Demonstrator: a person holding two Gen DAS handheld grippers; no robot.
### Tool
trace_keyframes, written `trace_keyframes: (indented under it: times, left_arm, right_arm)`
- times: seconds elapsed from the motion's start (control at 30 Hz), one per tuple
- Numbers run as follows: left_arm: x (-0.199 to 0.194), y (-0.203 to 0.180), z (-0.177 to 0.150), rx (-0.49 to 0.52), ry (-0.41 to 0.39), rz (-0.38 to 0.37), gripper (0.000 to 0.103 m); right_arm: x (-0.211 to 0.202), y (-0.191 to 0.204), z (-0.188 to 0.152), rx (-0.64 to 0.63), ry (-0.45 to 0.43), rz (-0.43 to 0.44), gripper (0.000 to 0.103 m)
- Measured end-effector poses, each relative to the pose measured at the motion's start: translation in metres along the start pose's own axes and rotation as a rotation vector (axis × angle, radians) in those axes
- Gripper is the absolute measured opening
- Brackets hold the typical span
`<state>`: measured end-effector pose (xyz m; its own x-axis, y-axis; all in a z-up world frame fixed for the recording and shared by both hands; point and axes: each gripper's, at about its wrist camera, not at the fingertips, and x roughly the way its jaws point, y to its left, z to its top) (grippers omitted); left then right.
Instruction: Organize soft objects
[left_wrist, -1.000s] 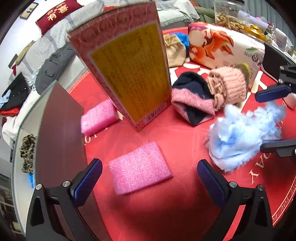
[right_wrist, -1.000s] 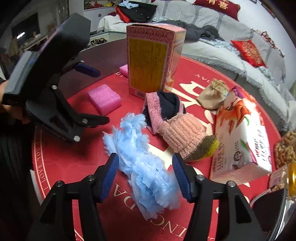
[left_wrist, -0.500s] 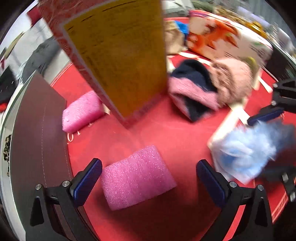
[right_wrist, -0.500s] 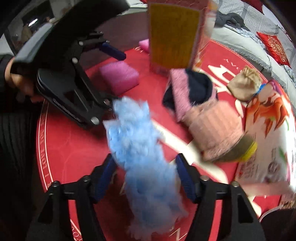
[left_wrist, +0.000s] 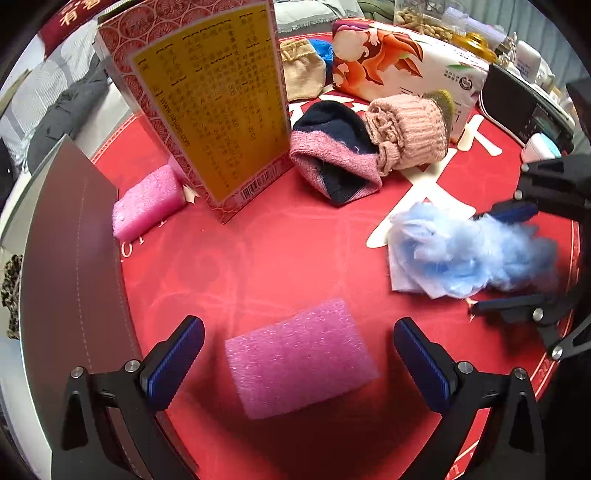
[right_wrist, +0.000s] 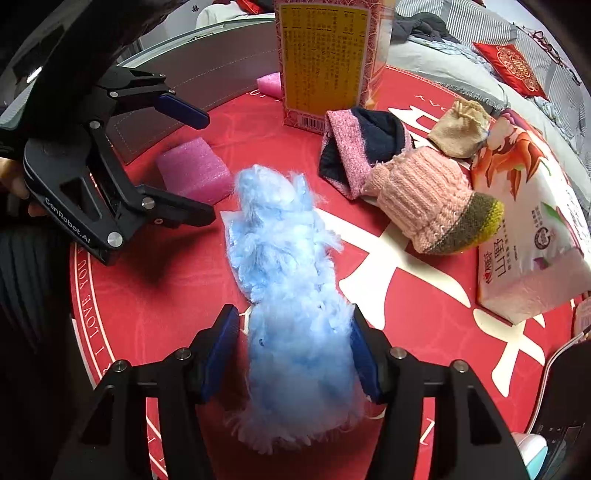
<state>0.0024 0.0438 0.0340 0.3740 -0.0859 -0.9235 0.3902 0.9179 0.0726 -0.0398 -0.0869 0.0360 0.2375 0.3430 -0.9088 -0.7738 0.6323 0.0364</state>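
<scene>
Blue fluff fills more of the right wrist view than a second ago: the right gripper (right_wrist: 293, 347) has come down over the fluffy blue cloth (right_wrist: 284, 266), so its near end now sits between the two pads, where earlier it lay just ahead of them. The jaws have narrowed a little and stand about half open; the fibres brush both pads, but I cannot tell whether the pads press in. In the left wrist view the pink foam block (left_wrist: 299, 358) has slid from ahead of the fingertips to squarely between them, and the left gripper (left_wrist: 295, 350) keeps its jaws wide, clear of the foam on both sides.

Shaggy and pale, the cloth lies stretched out on the red table mat (right_wrist: 166, 295), with a flat, lighter piece showing under its far end. It rests between the foam block and the pink knitted hat (right_wrist: 428, 199), apart from both. A navy and pink beanie (right_wrist: 365, 147) touches the hat, just in front of the tall red and yellow box (right_wrist: 325, 59). A second foam block (left_wrist: 147, 203) lies beside that box.
</scene>
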Motion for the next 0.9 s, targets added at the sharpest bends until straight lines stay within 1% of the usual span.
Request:
trace_keyframes:
  times: [0.07,0.1,0.17,0.23,0.27,0.37,0.4,0.43,0.47,0.5,0.53,0.57,0.6,0.67,0.77,0.9]
  left_arm:
    - [0.001,0.008,-0.002,0.008,-0.002,0.002,0.103]
    - [0.002,0.009,-0.003,0.004,0.015,0.011,0.103]
    - [0.007,0.011,-0.004,-0.009,0.033,0.044,0.103]
    - [0.003,0.012,-0.005,-0.052,0.025,0.082,0.103]
    - [0.001,0.012,-0.007,-0.091,0.028,0.105,0.103]
    - [0.002,0.009,-0.011,-0.159,0.032,0.125,0.103]
    - [0.004,0.009,-0.012,-0.190,0.040,0.110,0.102]
    - [0.006,0.009,-0.013,-0.209,0.054,0.107,0.093]
    - [0.011,0.006,-0.017,-0.232,0.069,0.107,0.086]
    - [0.013,0.004,-0.020,-0.257,0.067,0.085,0.077]
    - [0.012,0.005,-0.024,-0.310,0.059,0.027,0.071]
    - [0.011,0.007,-0.025,-0.335,0.055,0.020,0.071]
    - [0.009,0.008,-0.026,-0.345,0.051,0.029,0.071]
    - [0.008,0.010,-0.026,-0.353,0.050,0.029,0.071]
    - [0.004,0.010,-0.028,-0.360,0.041,0.030,0.071]
    - [-0.012,-0.002,-0.023,-0.297,-0.006,0.068,0.071]
  right_arm:
    - [0.006,0.001,0.004,-0.012,0.000,-0.001,0.062]
    - [0.003,0.003,0.005,-0.016,0.000,-0.002,0.062]
    - [0.005,0.005,0.006,-0.023,-0.003,-0.011,0.062]
    - [0.005,0.005,0.010,-0.021,-0.007,-0.016,0.062]
    - [0.006,0.005,0.011,-0.015,-0.011,-0.017,0.063]
    - [0.008,0.007,0.013,-0.007,-0.019,-0.023,0.063]
    - [0.007,0.009,0.013,-0.006,-0.021,-0.025,0.063]
    - [0.008,0.010,0.013,-0.004,-0.022,-0.027,0.063]
    - [0.006,0.011,0.012,-0.002,-0.022,-0.028,0.062]
    - [0.003,0.012,0.010,0.000,-0.021,-0.030,0.061]
    - [0.003,0.013,0.010,0.001,-0.021,-0.027,0.057]
    - [0.002,0.014,0.010,0.000,-0.023,-0.025,0.047]
    - [0.001,0.016,0.011,0.001,-0.024,-0.021,0.039]
    - [0.000,0.018,0.011,0.007,-0.022,-0.024,0.034]
    - [0.000,0.025,0.011,0.019,-0.015,-0.029,0.029]
    - [-0.005,0.027,0.008,0.084,-0.012,-0.030,0.026]
